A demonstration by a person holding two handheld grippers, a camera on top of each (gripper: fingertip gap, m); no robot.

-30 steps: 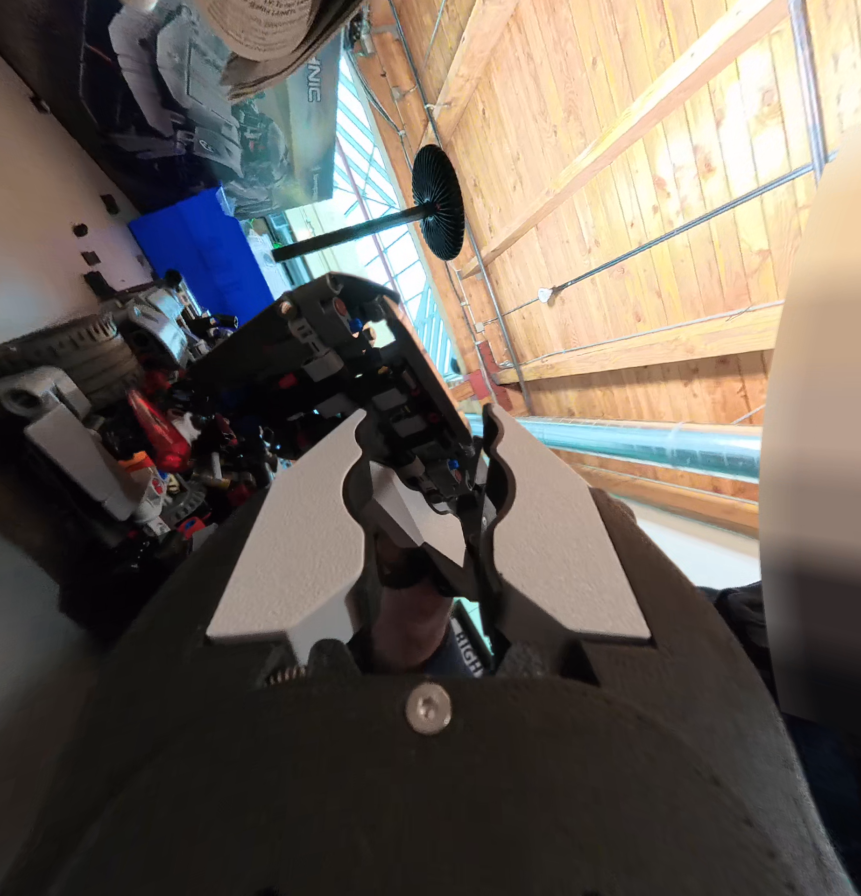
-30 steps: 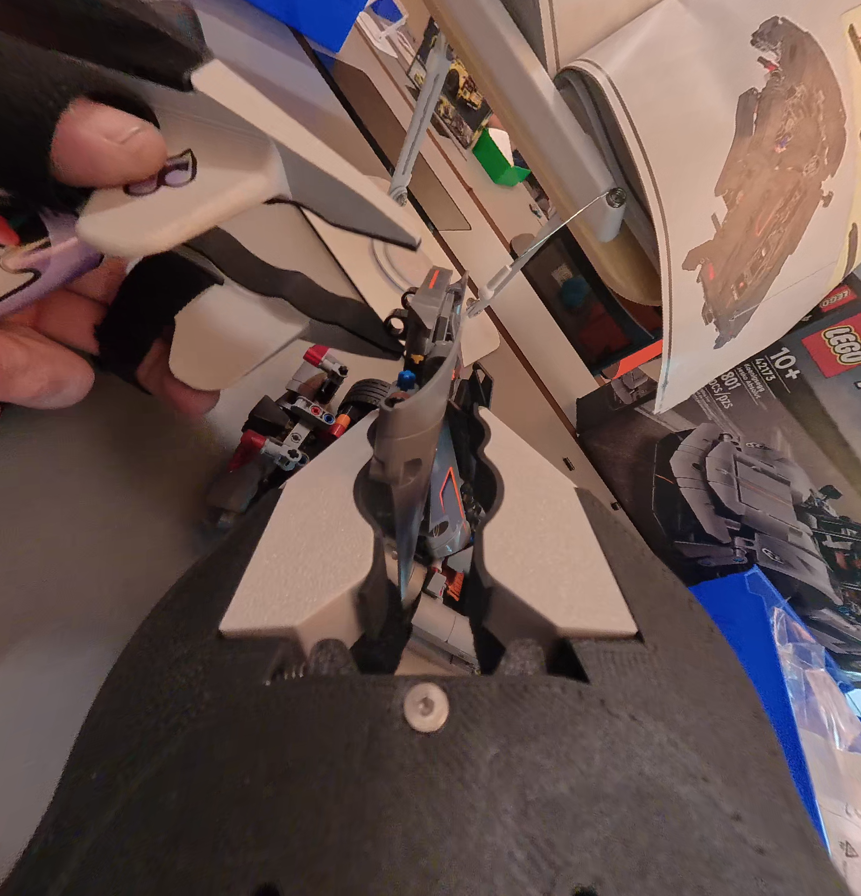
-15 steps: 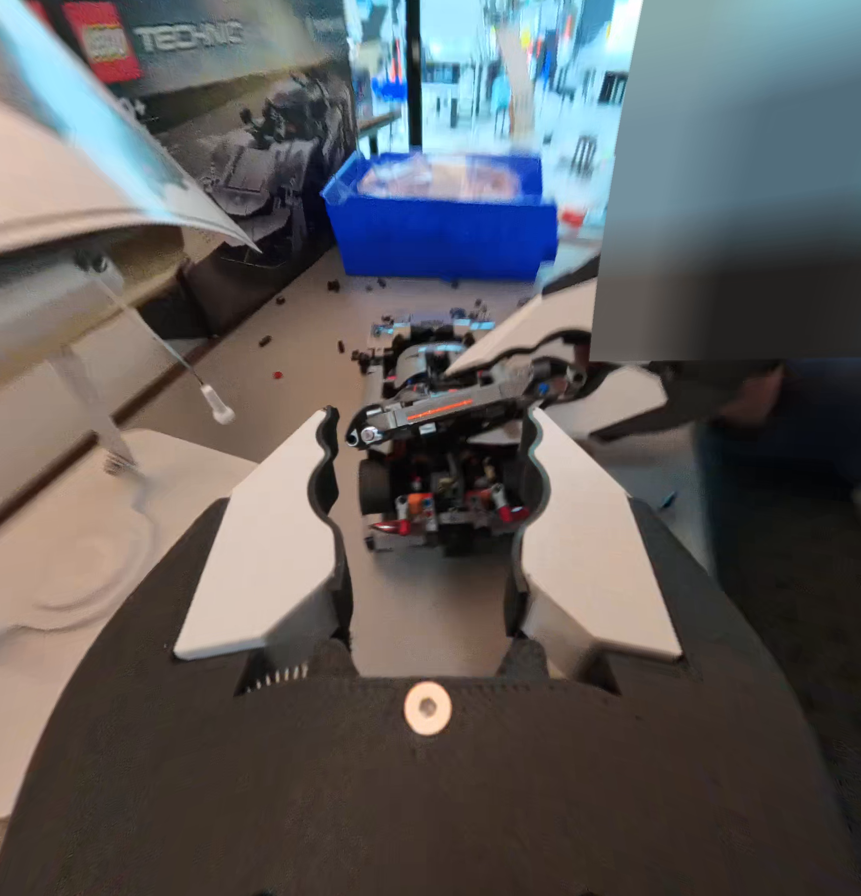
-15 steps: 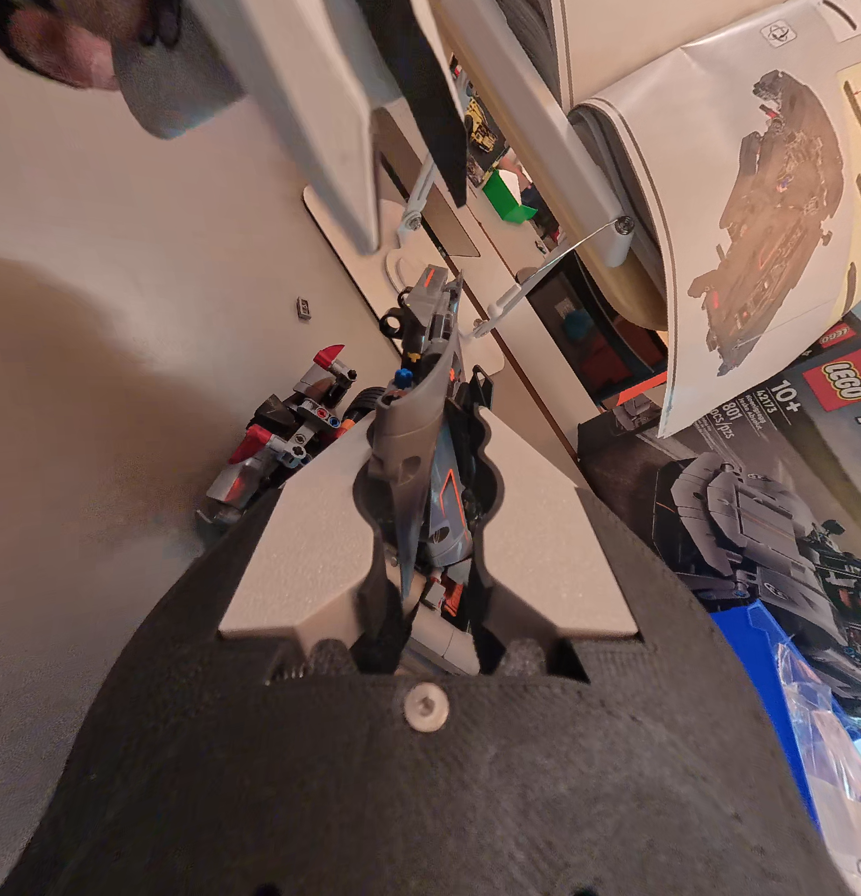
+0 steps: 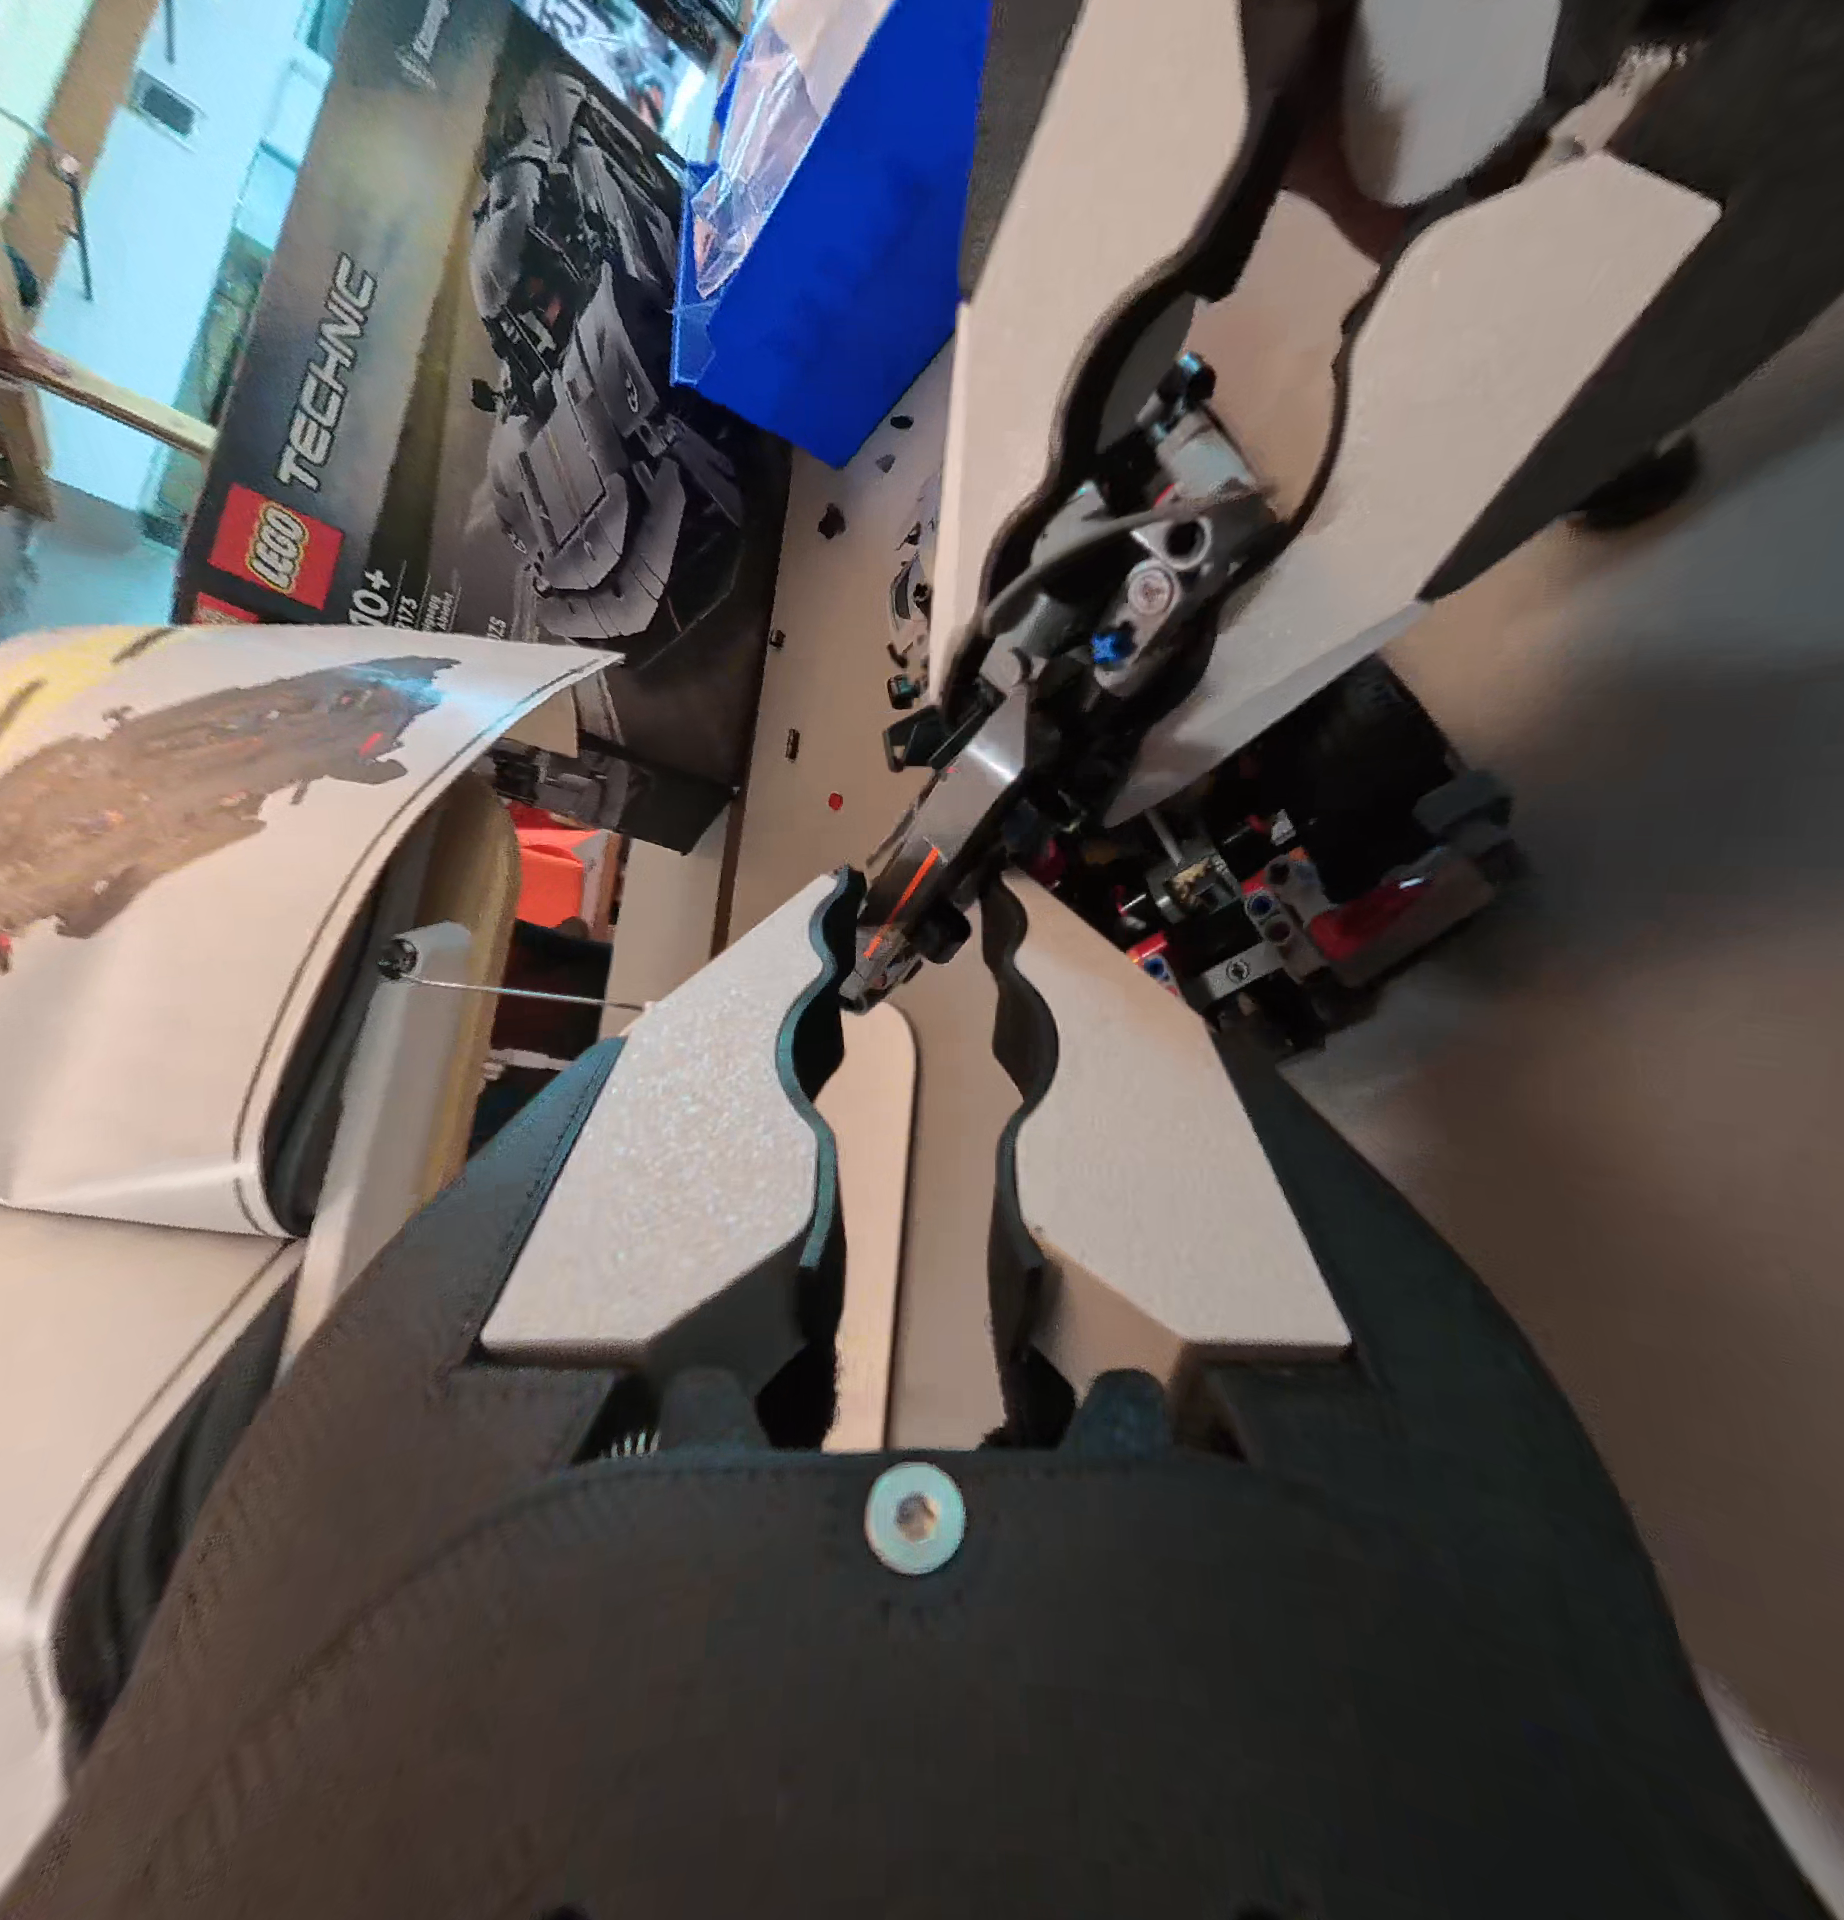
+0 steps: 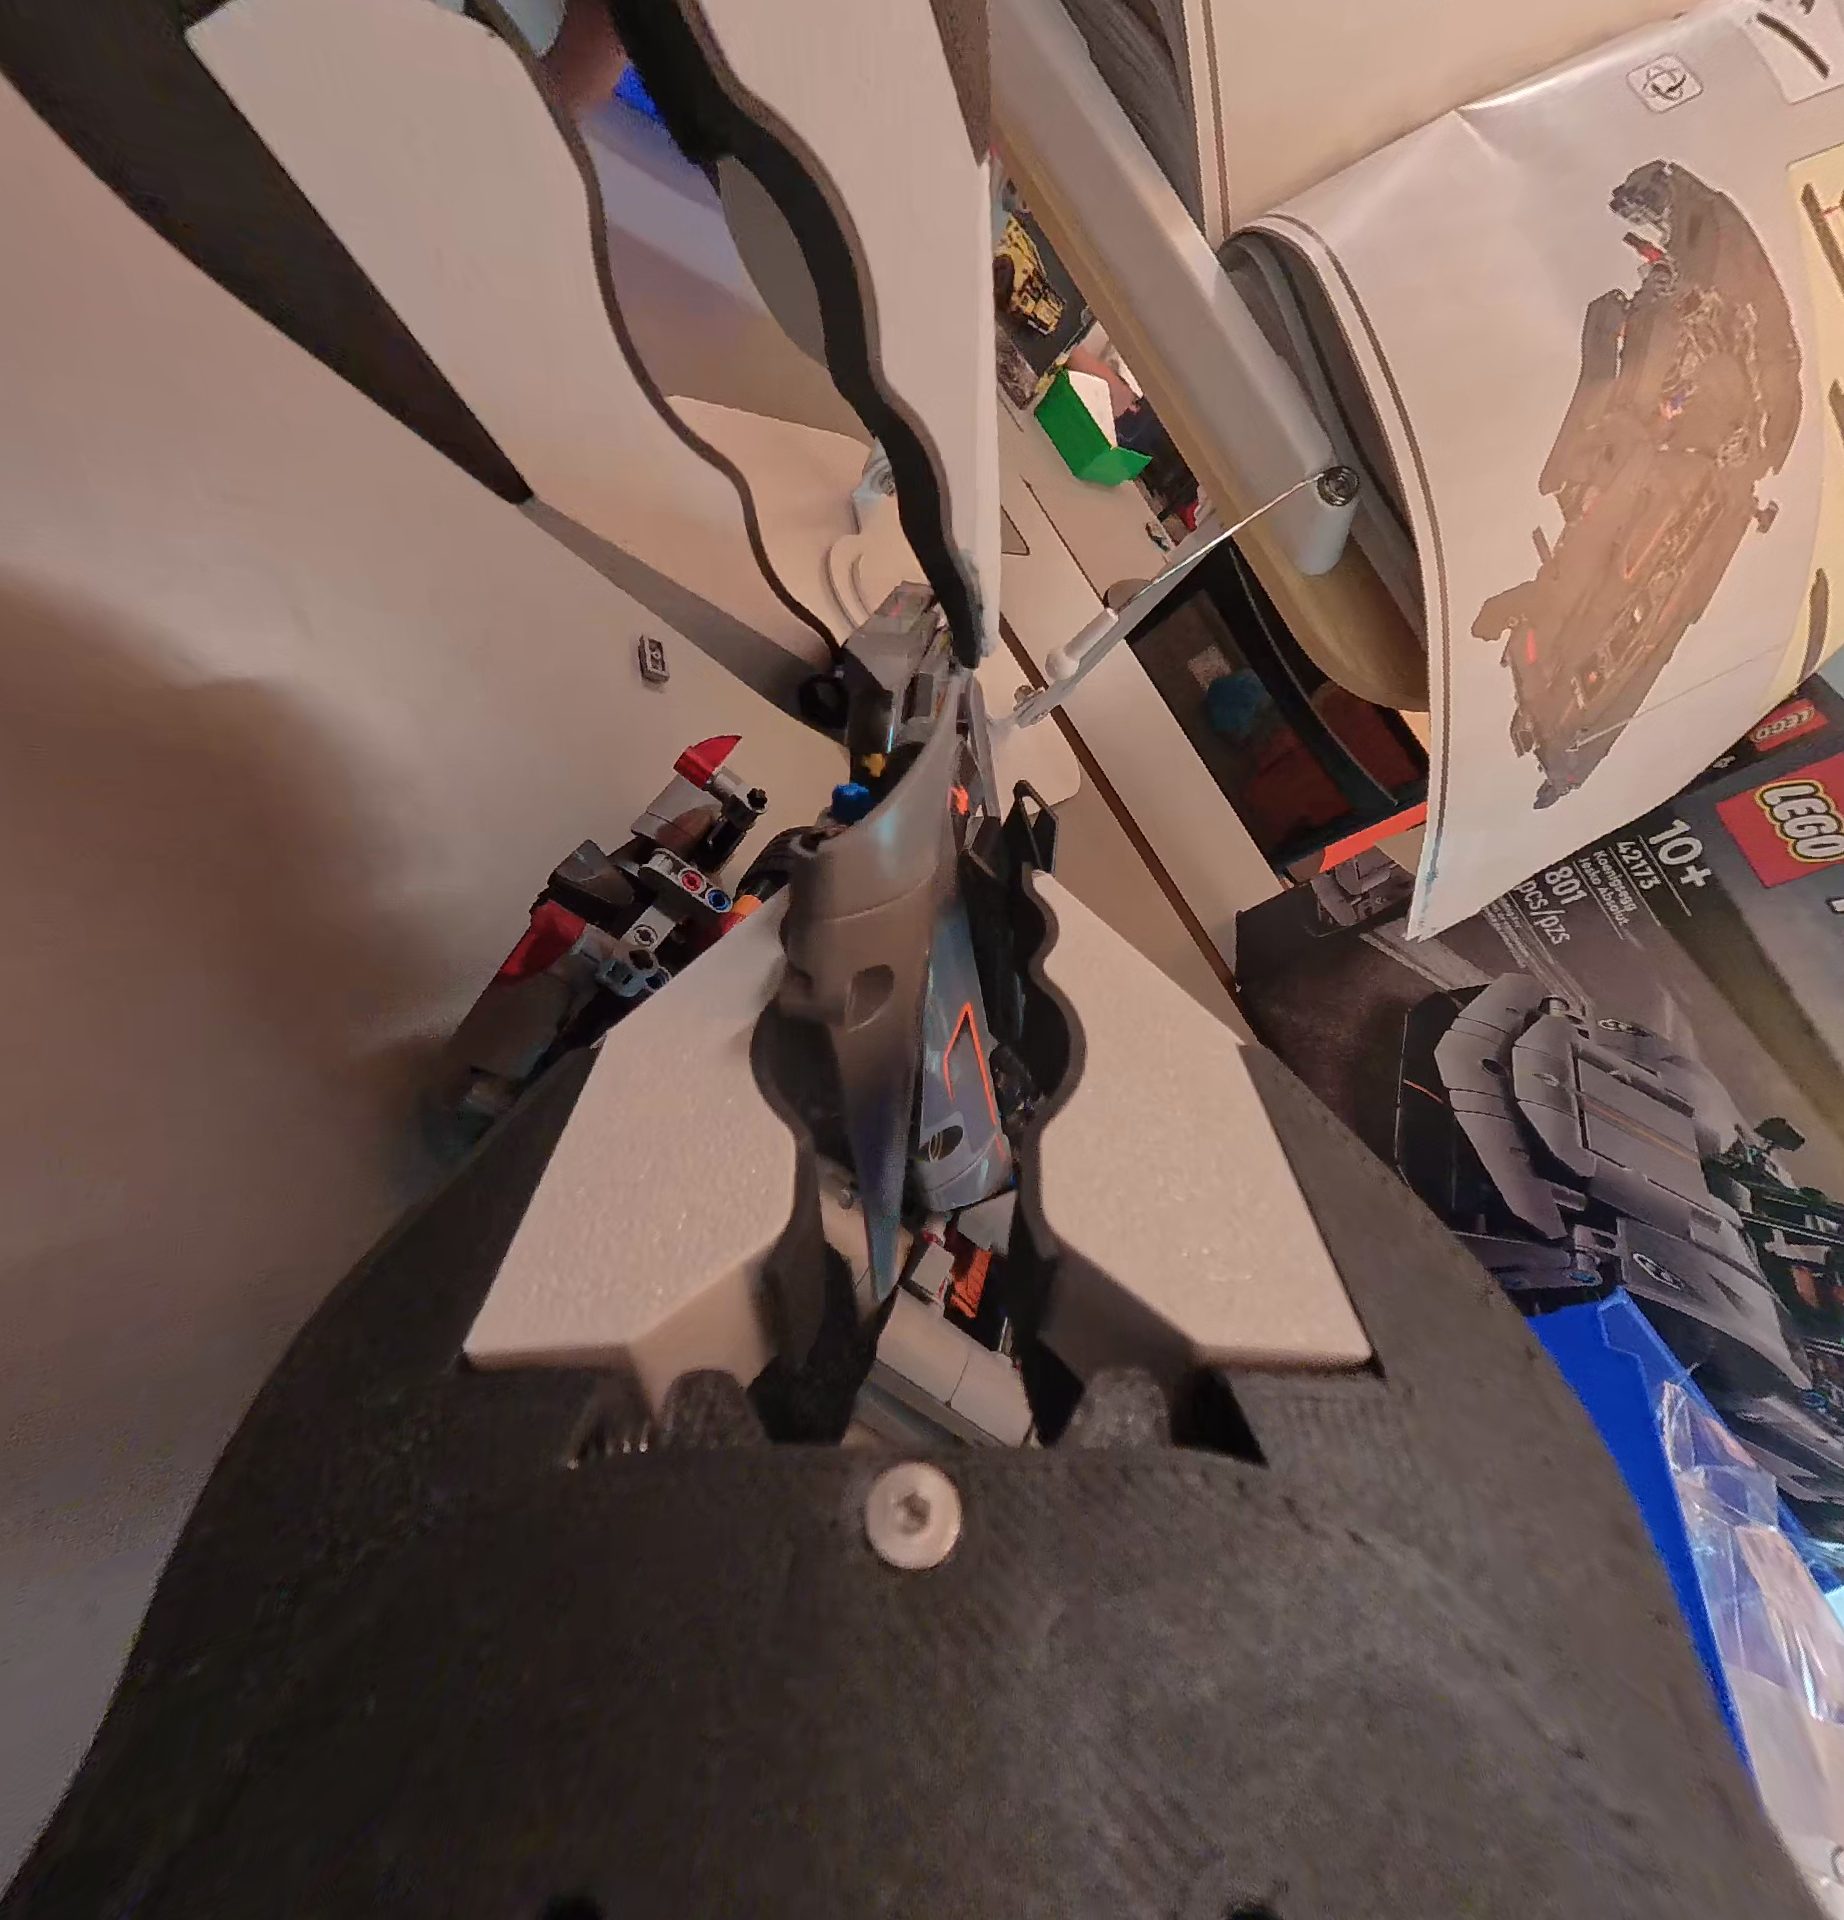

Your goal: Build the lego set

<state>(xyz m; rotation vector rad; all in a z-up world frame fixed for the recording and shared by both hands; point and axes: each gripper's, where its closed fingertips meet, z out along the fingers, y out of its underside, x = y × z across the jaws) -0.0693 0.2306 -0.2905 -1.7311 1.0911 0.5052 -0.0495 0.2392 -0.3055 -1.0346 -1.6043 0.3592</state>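
Note:
A grey panel assembly (image 6: 866, 966) with orange lines is held above the table. My right gripper (image 6: 902, 904) is shut on its thick end. My left gripper (image 5: 918, 904) faces it from the other side, with its jaws closed in on the narrow far tip of the assembly (image 5: 902, 925). In the left wrist view the right gripper (image 5: 1032, 743) comes in from the top. In the right wrist view the left gripper (image 6: 892, 644) comes in from the top. The half-built car chassis (image 6: 627, 914) with red tips lies on the table below; it also shows in the left wrist view (image 5: 1302, 914).
The set's box (image 5: 398, 395) and a blue bin (image 5: 835, 239) with plastic bags stand at the table's back. An open instruction booklet (image 6: 1624, 416) sits on a stand. Small loose parts (image 5: 835, 800) lie scattered on the table, and a tiny grey piece (image 6: 650, 658). Both grippers' tips are close together, under 4 cm apart.
My left gripper let go of a dark sub-assembly, swung round towards the right gripper, and closed from wide open onto the panel assembly's tip. The right gripper held still.

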